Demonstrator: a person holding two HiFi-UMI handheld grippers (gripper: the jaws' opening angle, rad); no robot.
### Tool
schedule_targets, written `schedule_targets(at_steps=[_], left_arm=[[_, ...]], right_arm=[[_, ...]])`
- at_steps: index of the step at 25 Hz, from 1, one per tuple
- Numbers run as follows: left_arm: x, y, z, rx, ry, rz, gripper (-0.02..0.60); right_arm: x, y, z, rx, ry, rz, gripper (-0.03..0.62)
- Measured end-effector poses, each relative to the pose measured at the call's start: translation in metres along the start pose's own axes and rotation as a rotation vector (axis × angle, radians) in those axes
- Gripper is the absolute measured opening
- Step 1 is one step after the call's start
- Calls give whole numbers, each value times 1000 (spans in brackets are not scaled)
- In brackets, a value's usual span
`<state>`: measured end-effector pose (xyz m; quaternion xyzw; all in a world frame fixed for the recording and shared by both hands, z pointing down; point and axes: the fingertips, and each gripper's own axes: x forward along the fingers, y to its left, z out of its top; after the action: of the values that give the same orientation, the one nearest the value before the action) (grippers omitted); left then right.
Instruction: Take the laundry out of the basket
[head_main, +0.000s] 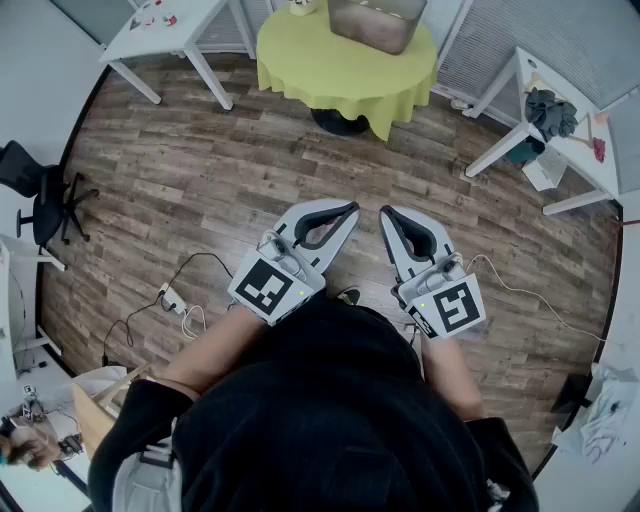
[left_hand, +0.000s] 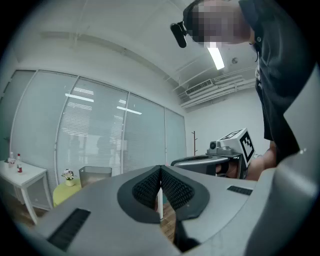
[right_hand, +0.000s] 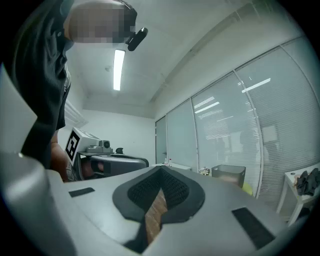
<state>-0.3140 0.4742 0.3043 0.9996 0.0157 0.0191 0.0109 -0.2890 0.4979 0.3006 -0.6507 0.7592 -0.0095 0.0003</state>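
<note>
Lower centre, our left tongs (head_main: 350, 211) are closed and empty, as are our right tongs (head_main: 387, 213) beside them. The basket (head_main: 375, 20) sits well apart on the round yellow worktop (head_main: 300, 55) at top centre, with the laundry (head_main: 368, 30) a dim mass inside. We judge nothing is begun yet. Next we approach, open the tongs and reach in.

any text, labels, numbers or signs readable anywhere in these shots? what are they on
No readable words or numbers in any view.
Left tool cube: black square marker pattern, no letters.
Right tool cube: the same kind of pattern, no letters.
Small items on the white table: any labels are too small to read.
</note>
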Motion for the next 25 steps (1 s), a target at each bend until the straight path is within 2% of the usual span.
schedule_targets(at_steps=[13, 20, 25], left_arm=[[3, 2, 0, 12, 13, -9, 11], [3, 38, -1, 29, 10, 0, 11], [12, 71, 2, 3, 4, -15, 11]], right_arm=[[5, -7, -6, 33, 16, -29, 23], [38, -11, -10, 36, 34, -7, 23], [68, -25, 1, 43, 31, -26, 23]])
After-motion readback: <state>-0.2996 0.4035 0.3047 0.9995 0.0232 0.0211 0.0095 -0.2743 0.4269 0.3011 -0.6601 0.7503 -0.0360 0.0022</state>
